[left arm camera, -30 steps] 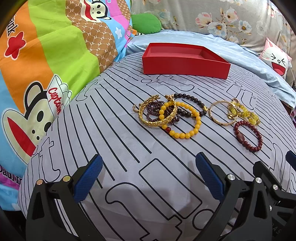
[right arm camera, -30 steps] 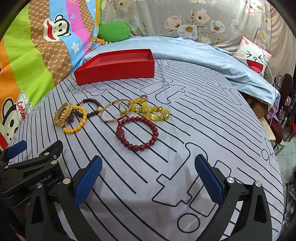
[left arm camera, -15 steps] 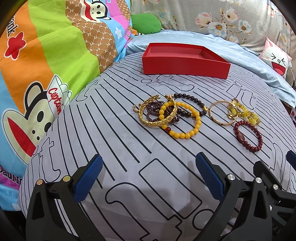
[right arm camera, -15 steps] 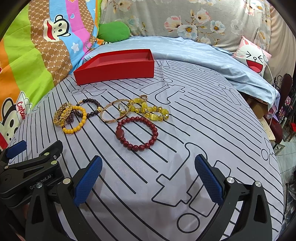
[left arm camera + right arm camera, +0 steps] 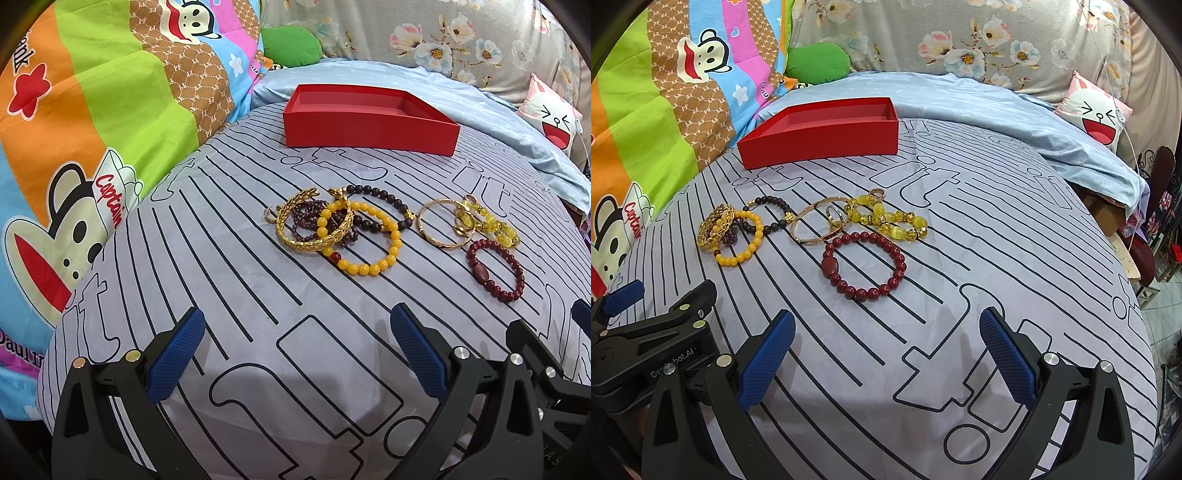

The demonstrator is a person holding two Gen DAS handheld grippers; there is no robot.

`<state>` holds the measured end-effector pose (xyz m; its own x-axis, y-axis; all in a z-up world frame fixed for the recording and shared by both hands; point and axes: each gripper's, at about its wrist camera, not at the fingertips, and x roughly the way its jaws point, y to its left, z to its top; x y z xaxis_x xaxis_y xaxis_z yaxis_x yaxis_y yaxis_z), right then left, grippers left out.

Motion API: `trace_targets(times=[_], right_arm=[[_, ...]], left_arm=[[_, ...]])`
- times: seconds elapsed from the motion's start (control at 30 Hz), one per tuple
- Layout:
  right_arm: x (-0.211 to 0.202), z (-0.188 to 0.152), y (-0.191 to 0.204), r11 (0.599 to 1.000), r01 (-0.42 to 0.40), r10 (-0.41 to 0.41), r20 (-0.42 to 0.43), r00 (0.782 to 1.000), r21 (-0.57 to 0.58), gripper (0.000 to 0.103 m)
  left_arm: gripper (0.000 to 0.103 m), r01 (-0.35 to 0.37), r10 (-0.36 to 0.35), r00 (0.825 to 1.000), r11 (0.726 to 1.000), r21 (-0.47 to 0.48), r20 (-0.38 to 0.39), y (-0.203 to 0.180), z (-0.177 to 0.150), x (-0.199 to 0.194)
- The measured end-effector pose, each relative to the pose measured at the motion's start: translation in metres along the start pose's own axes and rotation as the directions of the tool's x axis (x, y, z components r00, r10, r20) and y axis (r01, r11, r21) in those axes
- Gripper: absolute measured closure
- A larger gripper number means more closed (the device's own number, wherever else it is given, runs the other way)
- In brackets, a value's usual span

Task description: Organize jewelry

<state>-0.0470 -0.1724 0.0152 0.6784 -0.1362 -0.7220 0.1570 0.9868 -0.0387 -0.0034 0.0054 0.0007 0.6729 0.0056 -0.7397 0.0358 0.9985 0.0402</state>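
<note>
Bracelets [image 5: 864,266] lie beyond both grippers' spread fingers [image 5: 766,363].

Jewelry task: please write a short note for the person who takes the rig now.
Left claw: open, empty, above the striped bedsheet.
Right claw: open, empty.
Red box: at the far side, and the part of its inside that shows holds nothing.
Jewelry lies in a row before it: gold bangle tangled with the yellow bead bracelet and dark beads; thin gold ring bangle; yellow crystal bracelet; dark red bead bracelet, nearest the right claw.
Done: nothing. Left: every piece into the box.
</note>
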Motion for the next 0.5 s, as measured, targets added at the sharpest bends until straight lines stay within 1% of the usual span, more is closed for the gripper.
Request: trace_targets(times=[0.5], right_arm=[[0.0005,-0.0002,-0.0022,1.000,0.000,0.000,-0.002,1.000,0.005,0.006]], left_arm=[[0.007,0.010,-0.010,1.000,1.000,-0.001,0.001,0.0006,-0.0013,0.0010]])
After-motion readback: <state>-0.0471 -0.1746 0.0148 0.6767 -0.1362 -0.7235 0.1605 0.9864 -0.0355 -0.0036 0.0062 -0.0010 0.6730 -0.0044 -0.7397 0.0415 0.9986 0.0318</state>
